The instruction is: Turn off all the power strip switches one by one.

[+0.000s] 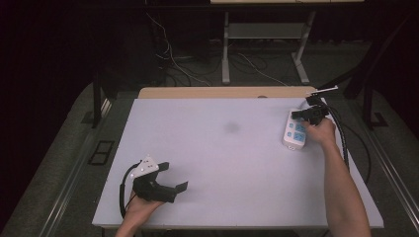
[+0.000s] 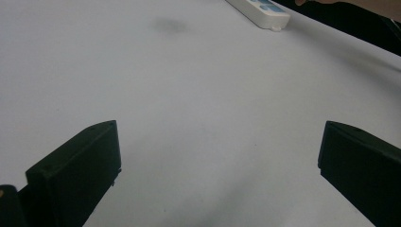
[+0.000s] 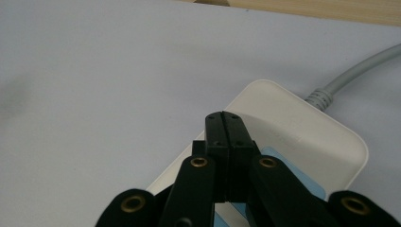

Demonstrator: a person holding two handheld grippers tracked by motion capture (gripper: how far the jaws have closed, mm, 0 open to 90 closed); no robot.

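the high view takes in the whole white table (image 1: 227, 163): the power strip (image 1: 295, 132) lies near its far right edge, and the right gripper (image 1: 298, 116) is over the strip's far end. the left gripper (image 1: 177, 186) rests near the front left corner, well apart from the strip, its hand (image 1: 141, 210) coming up over the front edge. this view also shows the wooden board (image 1: 222, 92) along the far edge and the floor with cables (image 1: 173, 59) beyond.

the right gripper view looks close down its own jaws. the right gripper (image 3: 226, 124) is clenched with nothing between the jaws, its tips over the strip (image 3: 307, 137) near the cord end. the grey cord (image 3: 354, 73) leaves the strip's rounded end and runs off toward the board (image 3: 331, 9). a blue socket face shows just beside the jaws.

the left gripper view shows the left gripper (image 2: 217, 142) released, jaws wide apart with bare table (image 2: 189, 85) between them. far off, the strip's (image 2: 265, 12) near end shows at the top, with a faint grey smudge (image 2: 170, 23) on the table to its left.

the middle of the table is open between the two hands. the strip sits close to the right edge, with little room on that side. there are no containers to be seen.
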